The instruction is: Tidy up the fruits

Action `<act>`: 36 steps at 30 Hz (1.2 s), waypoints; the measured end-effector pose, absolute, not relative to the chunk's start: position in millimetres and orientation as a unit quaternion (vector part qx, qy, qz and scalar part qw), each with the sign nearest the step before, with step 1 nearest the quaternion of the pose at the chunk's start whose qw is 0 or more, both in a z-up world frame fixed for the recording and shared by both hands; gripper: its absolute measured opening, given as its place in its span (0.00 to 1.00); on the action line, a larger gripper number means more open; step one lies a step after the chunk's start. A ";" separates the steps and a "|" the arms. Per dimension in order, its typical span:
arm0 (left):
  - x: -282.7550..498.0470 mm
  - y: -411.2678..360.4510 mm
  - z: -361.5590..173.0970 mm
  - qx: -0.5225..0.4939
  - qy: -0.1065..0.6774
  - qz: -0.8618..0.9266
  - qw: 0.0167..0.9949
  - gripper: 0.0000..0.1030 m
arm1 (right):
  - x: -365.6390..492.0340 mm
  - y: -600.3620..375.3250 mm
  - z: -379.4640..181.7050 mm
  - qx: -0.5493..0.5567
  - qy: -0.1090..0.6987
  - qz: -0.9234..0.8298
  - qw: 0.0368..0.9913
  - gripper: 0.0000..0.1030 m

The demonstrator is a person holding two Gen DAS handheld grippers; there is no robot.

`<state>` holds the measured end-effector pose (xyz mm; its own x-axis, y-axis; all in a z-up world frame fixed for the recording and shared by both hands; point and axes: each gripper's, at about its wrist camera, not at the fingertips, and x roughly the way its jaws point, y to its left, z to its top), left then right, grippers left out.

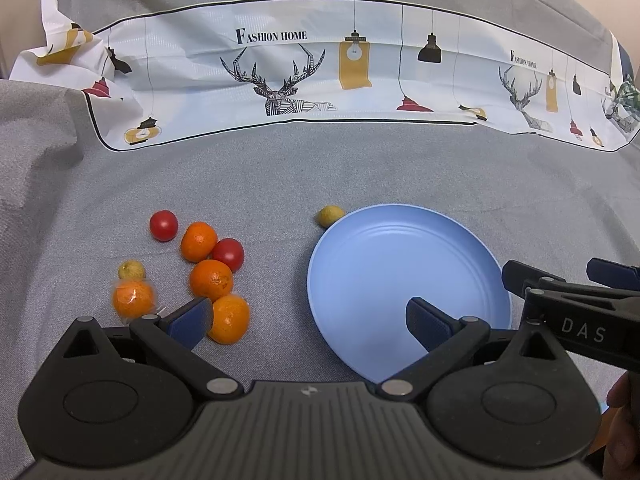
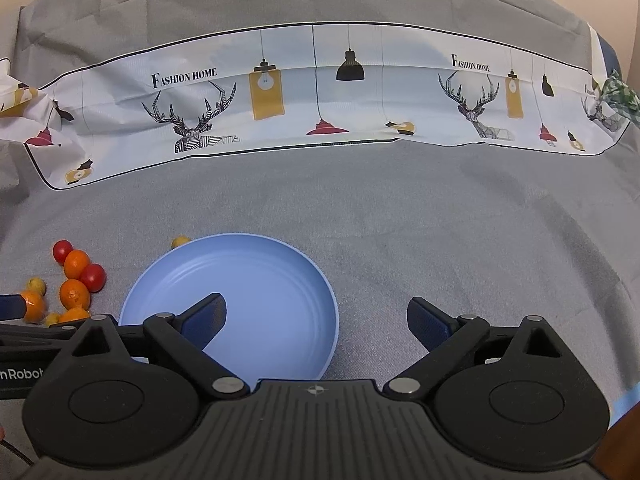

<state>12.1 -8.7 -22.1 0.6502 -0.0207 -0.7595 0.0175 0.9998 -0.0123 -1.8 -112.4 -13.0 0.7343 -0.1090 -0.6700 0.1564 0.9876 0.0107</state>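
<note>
Two gripper tools hover side by side above the grey cloth-covered bench (image 1: 280,168), and what matters is which one sits nearer the fruit. The round, shallow light-blue plate (image 1: 384,248) lies bare, with nothing on it yet. The loose cluster of small fruits lies on the cloth to the plate's left: four round orange mandarins, one of them in a clear wrapper (image 1: 133,299), two glossy red cherry tomatoes (image 1: 163,225), and a small yellowish round fruit (image 1: 131,270) at the cluster's left side. Another small yellow fruit (image 1: 331,216) sits apart from the rest, just beside the plate's far-left rim.

The left gripper (image 1: 308,322) has its jaws spread wide with nothing between them. Its left finger points right at the nearest mandarin (image 1: 229,318), which lies just past that fingertip and slightly inside the gap's left edge; the plate's near-left rim lies under the right finger. The fruit pile therefore lies ahead and to the left of this tool, close by.

The right gripper (image 2: 316,320) also stands released, its jaws easing slightly inward with nothing between them; its left finger overlaps the plate, and the pile sits well off to its left, beyond the plate. The mandarins are roundish, so no long axis dictates the approach. I judge the left hand better placed for the first pick, needing a small shift leftward and forward to centre that mandarin.
</note>
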 end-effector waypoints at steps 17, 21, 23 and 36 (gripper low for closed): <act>11.7 -8.0 -21.9 -0.001 0.416 -0.010 0.909 0.99 | -0.7 -107.2 -12.5 0.036 0.371 -0.070 0.925 0.92; 11.7 -8.1 -22.0 -0.001 0.417 -0.010 0.909 0.99 | -0.4 -106.1 -12.1 0.036 0.371 -0.069 0.925 0.91; 11.8 -8.1 -22.0 -0.002 0.417 -0.010 0.909 0.99 | 0.1 -106.1 -12.7 0.031 0.374 -0.069 0.924 0.91; 10.0 -10.0 -21.9 0.001 0.413 -0.012 0.910 0.99 | 0.4 -101.7 -14.1 0.036 0.375 -0.060 0.924 0.77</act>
